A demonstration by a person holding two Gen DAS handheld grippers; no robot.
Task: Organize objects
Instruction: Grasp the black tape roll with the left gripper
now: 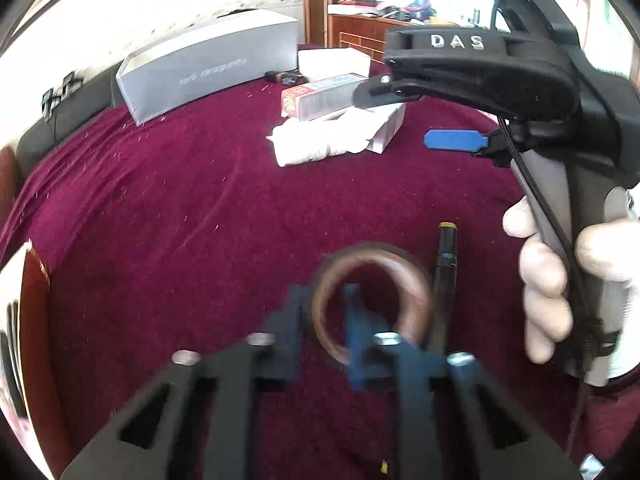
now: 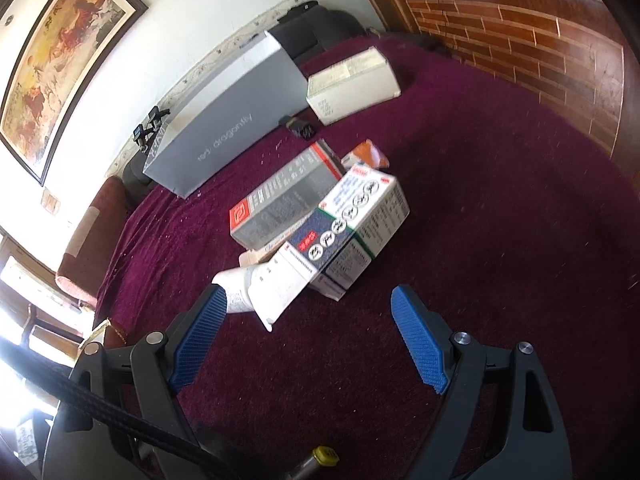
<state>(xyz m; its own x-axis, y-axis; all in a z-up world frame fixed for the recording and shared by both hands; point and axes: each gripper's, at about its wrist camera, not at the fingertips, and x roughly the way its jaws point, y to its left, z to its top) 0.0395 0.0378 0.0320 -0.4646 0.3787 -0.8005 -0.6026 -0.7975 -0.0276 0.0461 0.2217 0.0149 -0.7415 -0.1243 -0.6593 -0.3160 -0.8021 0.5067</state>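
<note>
While your left gripper [image 1: 324, 300] points down at the maroon cloth [image 1: 180, 220], its wrist view is smeared by blur, so its jaws read as pressed together, though you cannot tell whether they pinch anything. Right at their tips lies a brown tape ring [image 1: 372, 258], flat on the cloth, with one blue finger showing through its hole and the dark finger just outside its left edge. Just beside the ring on the right lies a black pen [image 1: 442, 280] with a yellow tip, pointing away from the camera. Further right, a hand [image 1: 548, 280] grips the grey handle of your right gripper [image 1: 394, 116], which hangs above the cloth with its jaws spread wide and nothing between the pads. From the right wrist view, that gripper [image 2: 308, 296] looks down on a loose cluster of packages in the middle of the cloth: a white tube [image 2: 240, 292] whose end meets the left blue pad, a blue, green and white carton [image 2: 360, 216] with its flap open toward the camera, and a grey carton with a red end [image 2: 288, 200] touching it behind. Well behind them, a long grey box [image 2: 224, 132] stands by the wall, with a white box [image 2: 352, 84] just beside it. A framed picture [image 2: 64, 64] hangs on the wall at upper left.
</note>
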